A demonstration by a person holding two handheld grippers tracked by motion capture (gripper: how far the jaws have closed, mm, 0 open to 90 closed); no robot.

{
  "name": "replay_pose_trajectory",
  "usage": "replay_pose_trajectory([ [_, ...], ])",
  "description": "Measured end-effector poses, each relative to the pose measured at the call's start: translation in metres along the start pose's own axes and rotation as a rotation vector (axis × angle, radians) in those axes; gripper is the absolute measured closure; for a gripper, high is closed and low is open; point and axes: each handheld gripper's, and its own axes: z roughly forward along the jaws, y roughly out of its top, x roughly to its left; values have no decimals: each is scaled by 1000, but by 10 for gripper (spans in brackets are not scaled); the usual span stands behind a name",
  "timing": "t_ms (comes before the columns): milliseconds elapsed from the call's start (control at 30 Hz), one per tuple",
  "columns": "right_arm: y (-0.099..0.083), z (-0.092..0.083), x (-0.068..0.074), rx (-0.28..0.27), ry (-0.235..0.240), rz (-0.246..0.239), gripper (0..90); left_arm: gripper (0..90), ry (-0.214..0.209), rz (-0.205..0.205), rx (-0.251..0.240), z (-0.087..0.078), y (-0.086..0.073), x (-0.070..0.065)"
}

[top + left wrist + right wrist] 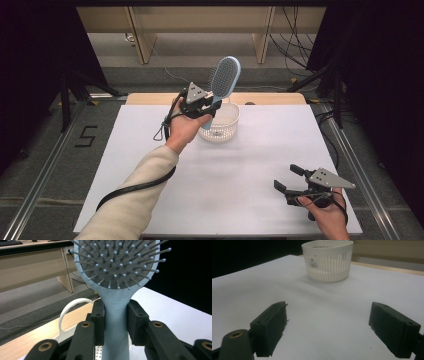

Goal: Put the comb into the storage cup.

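Observation:
A light blue hairbrush (pixel 224 78) with a grey bristle pad stands upright in the air above the white slotted basket (pixel 227 126). My left gripper (pixel 206 105) is shut on its handle; in the left gripper view both pads press the hairbrush (pixel 116 312) handle just below the bristle head, with the basket's rim (pixel 65 312) underneath. My right gripper (pixel 287 178) rests low near the table's front right corner, its jaws wide apart with nothing between them. In the right gripper view the gripper (pixel 328 327) faces the basket (pixel 328 262) across bare white table.
The white table top (pixel 250 165) has a wooden strip along its far edge. Desks and cables stand on the floor beyond. A black cable trails from the left gripper along the sleeve. Metal rails run beside the table on both sides.

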Motion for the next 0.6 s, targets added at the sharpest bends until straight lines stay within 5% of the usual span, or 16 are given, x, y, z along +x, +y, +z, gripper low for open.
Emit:
replay_pose_trajectory([
  [600,0,0,0,-2,0,2,156,696,-3,4,2,7,2,2],
])
